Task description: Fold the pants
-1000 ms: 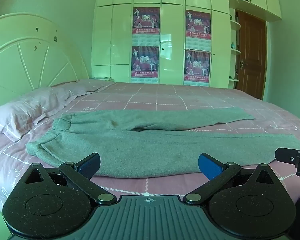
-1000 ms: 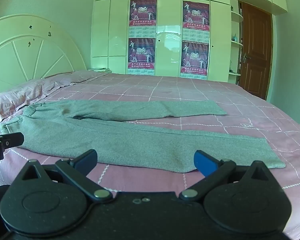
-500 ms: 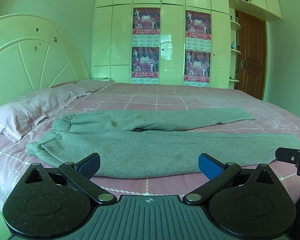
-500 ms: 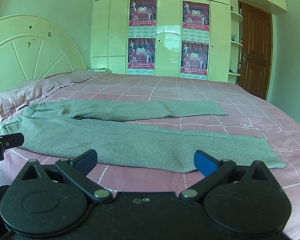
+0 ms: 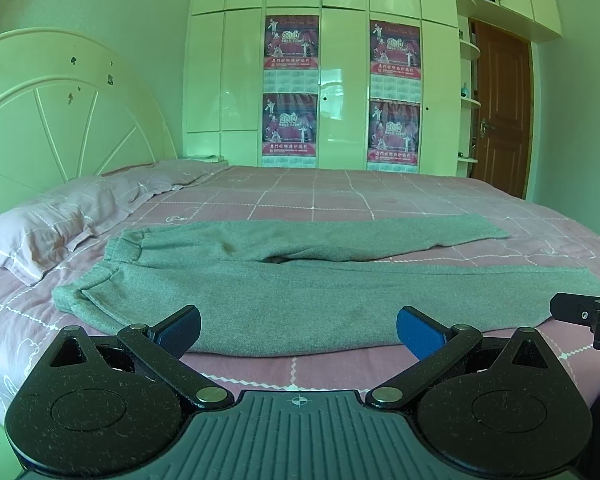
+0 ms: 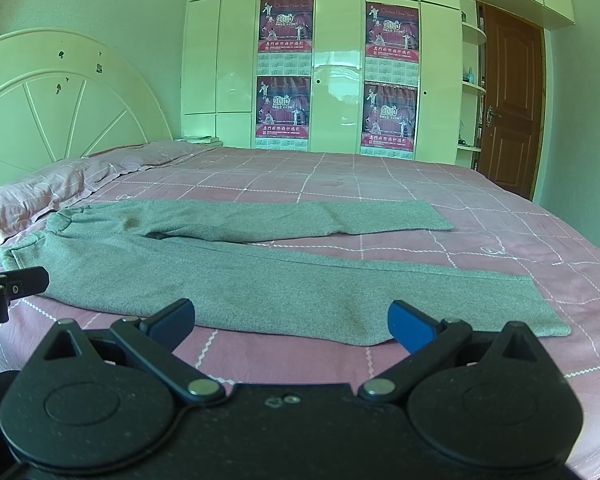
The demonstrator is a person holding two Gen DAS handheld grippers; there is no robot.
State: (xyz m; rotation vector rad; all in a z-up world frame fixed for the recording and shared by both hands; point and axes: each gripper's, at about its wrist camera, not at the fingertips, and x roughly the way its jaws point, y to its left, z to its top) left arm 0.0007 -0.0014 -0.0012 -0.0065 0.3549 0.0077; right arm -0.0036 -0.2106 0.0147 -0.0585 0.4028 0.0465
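Along the near edge of the bed lie the grey pants, spread flat with the waistband toward the pillow and both legs running toward the foot; the left tongs hover just short of the near leg, jaws spread wide and empty; the right tongs do likewise further along that leg, gaping and holding nothing. The left view shows the puckered elastic waistband close — the right view shows both squared hems instead, and a dark stain near the waist. Each view catches a sliver of the other tool at its side. The pants are fuzzy knit; the bedcover is pink with a white stitched grid.
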